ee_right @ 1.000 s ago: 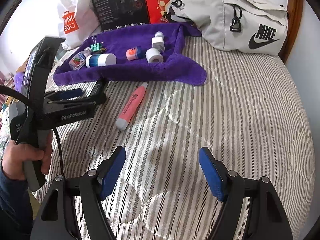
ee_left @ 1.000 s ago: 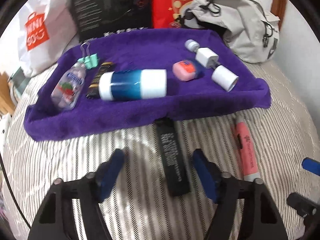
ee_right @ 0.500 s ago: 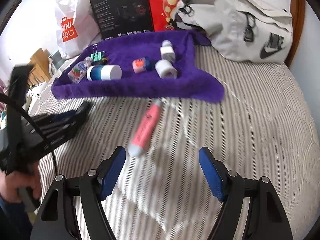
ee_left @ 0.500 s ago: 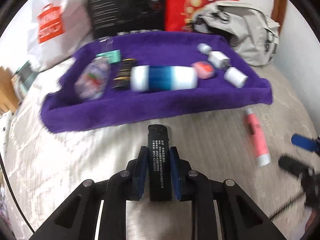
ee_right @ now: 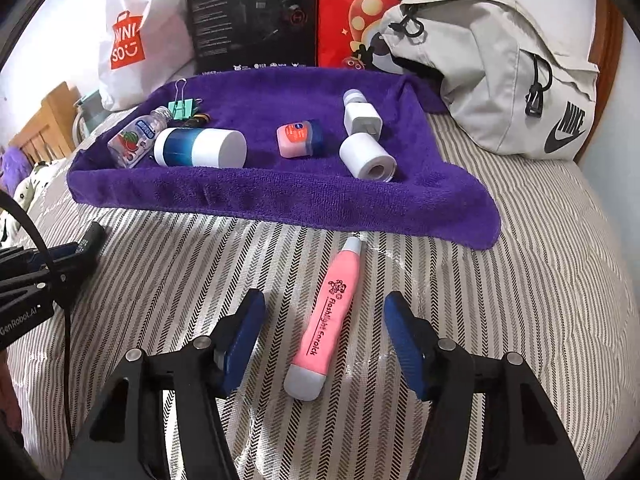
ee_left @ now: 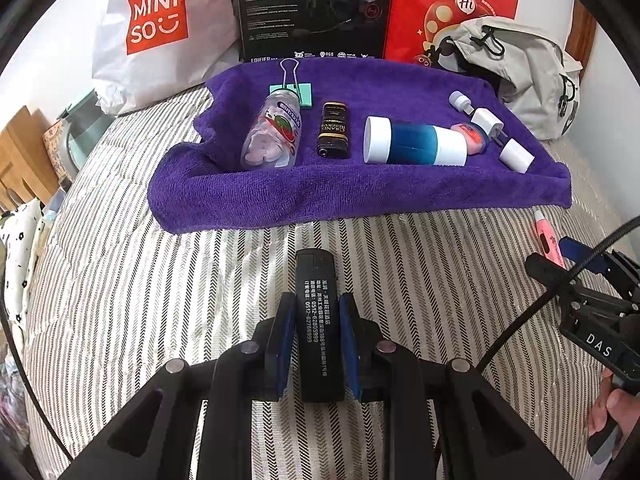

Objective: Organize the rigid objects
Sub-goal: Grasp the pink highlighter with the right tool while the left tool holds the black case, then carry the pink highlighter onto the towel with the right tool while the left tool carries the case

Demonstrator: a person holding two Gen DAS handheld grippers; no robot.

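The black lighter (ee_left: 319, 320) is being clamped betw. the closed pads of the left gripper (ee_left: 314, 334), above the striped bed (ee_left: 120, 300). The pink flashlight (ee_right: 326, 320) is lying betw. the wide-open right gripper (ee_right: 324, 344) fingers, untouched

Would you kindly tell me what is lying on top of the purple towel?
On the purple towel: clear bottle, binder clip, dark lighter, blue-white cylinder, pink jar, white charger, white roll. Whatever lies beneath the towel is hidden.
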